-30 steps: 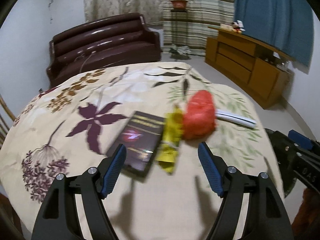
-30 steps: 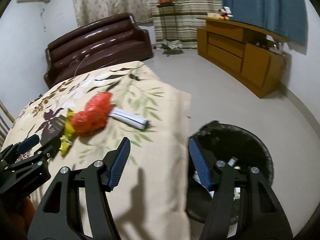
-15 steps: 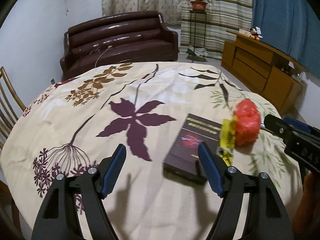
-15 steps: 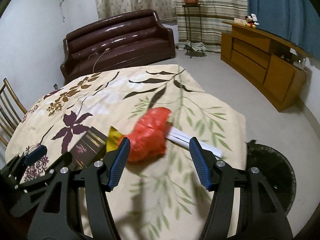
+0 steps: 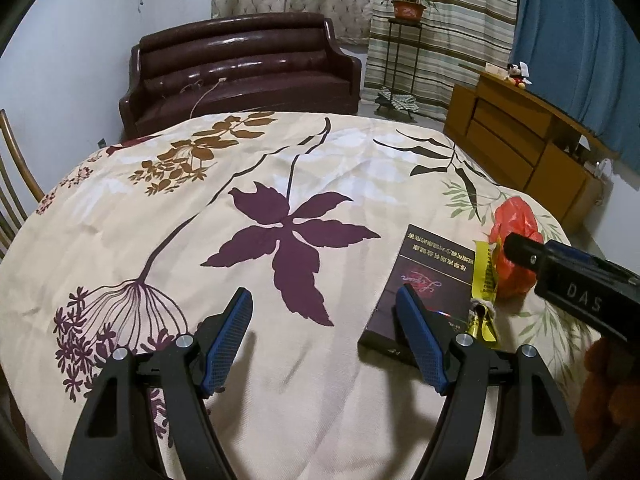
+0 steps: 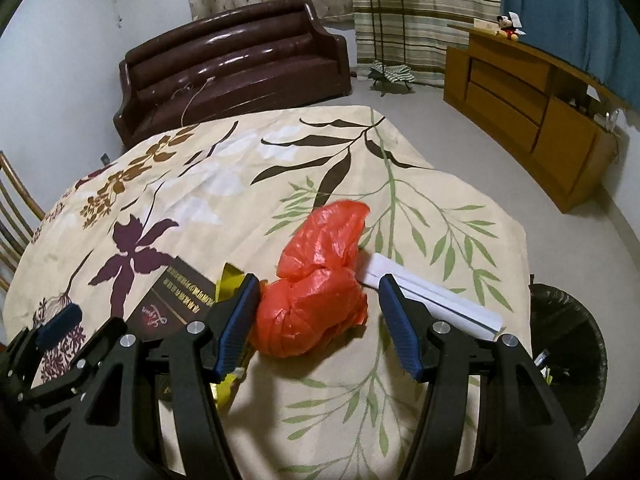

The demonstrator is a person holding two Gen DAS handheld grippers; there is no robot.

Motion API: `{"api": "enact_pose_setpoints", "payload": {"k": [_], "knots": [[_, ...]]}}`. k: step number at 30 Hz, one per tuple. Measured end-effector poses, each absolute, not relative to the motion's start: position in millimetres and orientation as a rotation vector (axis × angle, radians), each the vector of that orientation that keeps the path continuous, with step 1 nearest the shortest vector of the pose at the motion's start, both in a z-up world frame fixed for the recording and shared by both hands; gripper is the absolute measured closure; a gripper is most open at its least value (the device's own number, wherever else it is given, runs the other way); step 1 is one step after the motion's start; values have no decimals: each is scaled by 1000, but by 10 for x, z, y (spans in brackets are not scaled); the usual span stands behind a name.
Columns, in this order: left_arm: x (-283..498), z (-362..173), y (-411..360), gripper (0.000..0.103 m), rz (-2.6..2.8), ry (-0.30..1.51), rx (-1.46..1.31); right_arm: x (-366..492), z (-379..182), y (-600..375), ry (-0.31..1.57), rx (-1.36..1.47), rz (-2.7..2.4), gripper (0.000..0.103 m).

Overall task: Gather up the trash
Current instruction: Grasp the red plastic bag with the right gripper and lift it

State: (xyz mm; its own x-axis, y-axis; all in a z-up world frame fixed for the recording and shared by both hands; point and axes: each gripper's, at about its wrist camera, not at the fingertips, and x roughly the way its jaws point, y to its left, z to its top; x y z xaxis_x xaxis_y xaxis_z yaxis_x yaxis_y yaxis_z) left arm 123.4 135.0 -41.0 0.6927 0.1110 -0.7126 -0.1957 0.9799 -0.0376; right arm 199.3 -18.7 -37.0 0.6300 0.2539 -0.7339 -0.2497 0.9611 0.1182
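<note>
Although the bin (image 6: 568, 344) at the table's (image 5: 280, 152) right edge already has some scraps in it, you have four pieces left on the table: the red bag (image 6: 320, 284), the yellow wrapper (image 5: 484, 284) and dark box (image 5: 424, 280) to the bag's left, and the white paper (image 6: 432, 300) to its right. Your right claw (image 6: 316, 320) stands open around the bag, not pinching; your left claw (image 5: 324, 336) is open and empty, its right finger over the box.
</note>
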Motion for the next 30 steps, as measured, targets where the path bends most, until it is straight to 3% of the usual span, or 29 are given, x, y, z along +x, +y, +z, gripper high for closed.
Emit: {"api": "enact_pose_setpoints", "payload": {"k": [8, 11, 15, 30], "knots": [[1257, -433, 1420, 30, 159, 791, -140, 1891, -402, -124, 865, 3, 336, 46], [1258, -433, 1425, 30, 159, 790, -142, 1882, -426, -76, 870, 5, 356, 60], [1260, -434, 1426, 30, 159, 790, -141, 1859, -414, -28, 864, -16, 361, 63], [1291, -413, 1169, 28, 96, 795, -92, 1706, -267, -370, 798, -22, 296, 64]]}}
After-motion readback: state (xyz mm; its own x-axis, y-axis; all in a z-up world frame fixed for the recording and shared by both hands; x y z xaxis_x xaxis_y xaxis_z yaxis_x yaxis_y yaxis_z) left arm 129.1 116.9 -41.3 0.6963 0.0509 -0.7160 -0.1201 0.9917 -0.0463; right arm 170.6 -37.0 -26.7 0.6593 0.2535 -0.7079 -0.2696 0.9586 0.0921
